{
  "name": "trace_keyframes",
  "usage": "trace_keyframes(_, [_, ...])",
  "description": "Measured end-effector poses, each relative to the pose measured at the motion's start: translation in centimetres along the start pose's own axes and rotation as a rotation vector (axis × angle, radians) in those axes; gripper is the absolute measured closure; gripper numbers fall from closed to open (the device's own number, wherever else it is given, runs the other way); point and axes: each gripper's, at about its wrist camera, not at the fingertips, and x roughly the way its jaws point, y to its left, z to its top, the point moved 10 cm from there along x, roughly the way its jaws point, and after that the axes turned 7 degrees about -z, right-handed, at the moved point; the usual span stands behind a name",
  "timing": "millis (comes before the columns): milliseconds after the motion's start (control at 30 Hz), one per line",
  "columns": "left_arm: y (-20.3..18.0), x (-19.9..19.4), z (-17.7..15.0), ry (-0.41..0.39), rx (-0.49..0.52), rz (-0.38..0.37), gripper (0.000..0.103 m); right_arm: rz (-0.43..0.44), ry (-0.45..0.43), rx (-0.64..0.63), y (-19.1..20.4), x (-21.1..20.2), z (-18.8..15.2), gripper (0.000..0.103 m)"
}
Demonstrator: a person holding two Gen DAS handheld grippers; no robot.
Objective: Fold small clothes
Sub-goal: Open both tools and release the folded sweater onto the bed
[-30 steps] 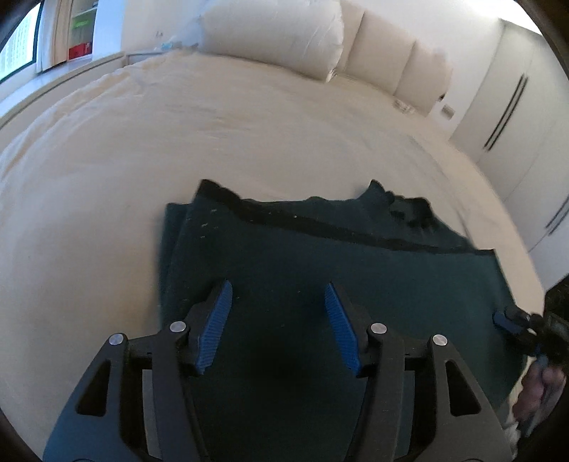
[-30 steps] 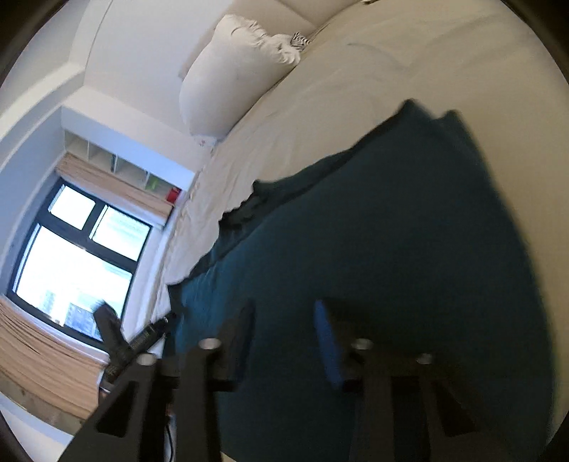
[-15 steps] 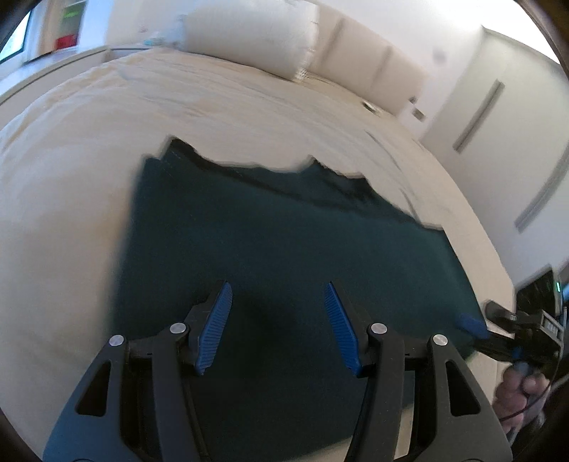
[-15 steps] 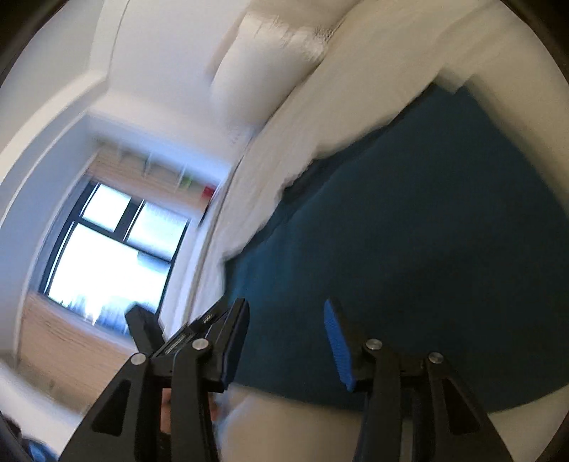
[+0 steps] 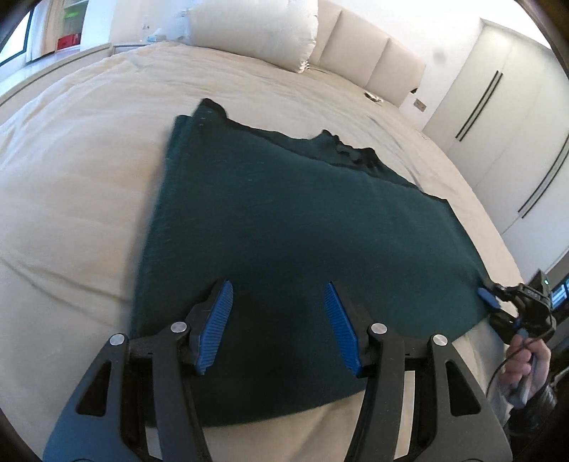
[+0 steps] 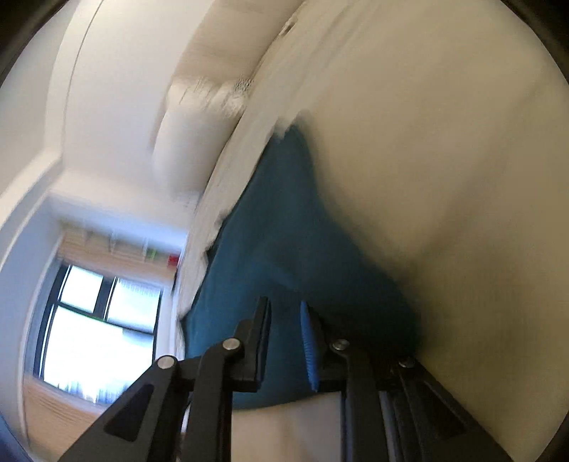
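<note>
A dark green garment (image 5: 291,227) lies flat on the cream bed (image 5: 81,184), folded once, with a dark hem along its far edge. My left gripper (image 5: 277,320) is open and empty, hovering over the garment's near edge. My right gripper (image 6: 284,334) is narrowly open over the garment's near right corner (image 6: 270,270); that view is blurred and rolled sideways. The right gripper also shows in the left wrist view (image 5: 498,302) at the garment's right corner, held by a hand.
A white pillow (image 5: 256,32) and padded headboard (image 5: 370,64) stand at the far end of the bed. White wardrobe doors (image 5: 505,117) line the right side. A window (image 6: 92,327) and a shelf are on the left.
The right gripper has rolled sideways and narrowed its fingers at the garment's corner. The left gripper has stayed open over the near edge, with a small shift of view.
</note>
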Motion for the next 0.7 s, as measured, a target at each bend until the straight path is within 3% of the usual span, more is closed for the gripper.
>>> trace_keyframes(33, [0.1,-0.3,-0.1,0.004,-0.008,0.01,0.049,-0.008,-0.023,0.016,-0.3,-0.9,0.5,0.082])
trace_keyframes(133, [-1.7,-1.8,0.4,-0.022,-0.01,-0.003,0.049,0.02,-0.063,0.005,2.0,-2.4,-0.2,0.063])
trace_keyframes(267, [-8.4,-0.7,0.0,0.009,0.064,-0.136,0.049,0.205,0.152,-0.107,10.8,2.8,-6.9,0.06])
trace_keyframes(300, [-9.1,0.1,-0.3,0.025,0.085,-0.129,0.049,0.23,0.195,-0.11,11.7,4.1,-8.2,0.06])
trace_keyframes(400, [-7.7,2.9,-1.8,0.096,0.079,-0.034,0.049,0.217,0.356,-0.119,12.1,8.8,-12.3,0.06])
trace_keyframes(467, [-6.6,3.2,-2.3,0.109,0.055,-0.049,0.05,0.157,0.404,-0.116,11.0,10.9,-13.9,0.063])
trace_keyframes(533, [-6.5,2.9,-2.5,0.115,0.093,-0.02,0.05,0.179,0.385,-0.091,10.1,10.9,-12.9,0.072])
trace_keyframes(700, [-6.6,2.7,-2.8,0.115,0.126,0.008,0.05,0.144,0.246,-0.023,6.1,7.2,-7.8,0.073])
